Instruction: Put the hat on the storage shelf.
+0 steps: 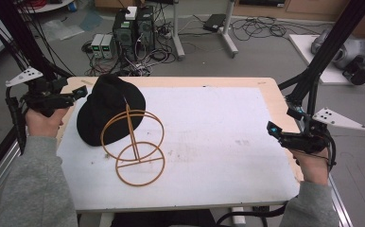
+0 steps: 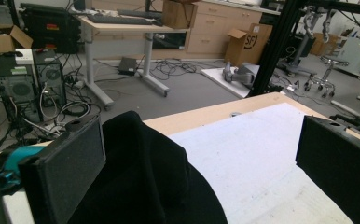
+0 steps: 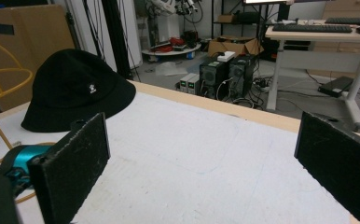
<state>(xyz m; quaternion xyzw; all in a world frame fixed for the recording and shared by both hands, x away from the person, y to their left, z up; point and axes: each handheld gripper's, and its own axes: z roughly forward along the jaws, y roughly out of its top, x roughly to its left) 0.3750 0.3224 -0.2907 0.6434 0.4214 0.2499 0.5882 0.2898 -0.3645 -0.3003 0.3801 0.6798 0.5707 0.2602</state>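
1. Left gripper [image 1: 79, 91] at the table's far-left corner, held in the person's left hand [image 1: 41, 120]; jaws spread wide, holding nothing. In the left gripper view the gripper [image 2: 197, 168] has the hat's crown between its jaws, not touching.
2. Black bucket hat [image 1: 106, 106] lies brim-down on the white mat [image 1: 218, 137], far-left part, just beside the left gripper; small white logo on the crown shows in the right gripper view [image 3: 78, 88].
3. Orange wire hat stand [image 1: 135, 144] sits just in front of the hat, its upper ring overlapping the brim, round base flat on the mat.
4. Right gripper [image 1: 271, 130] at the table's right edge, well apart from hat and stand; jaws spread, empty [image 3: 201, 172].
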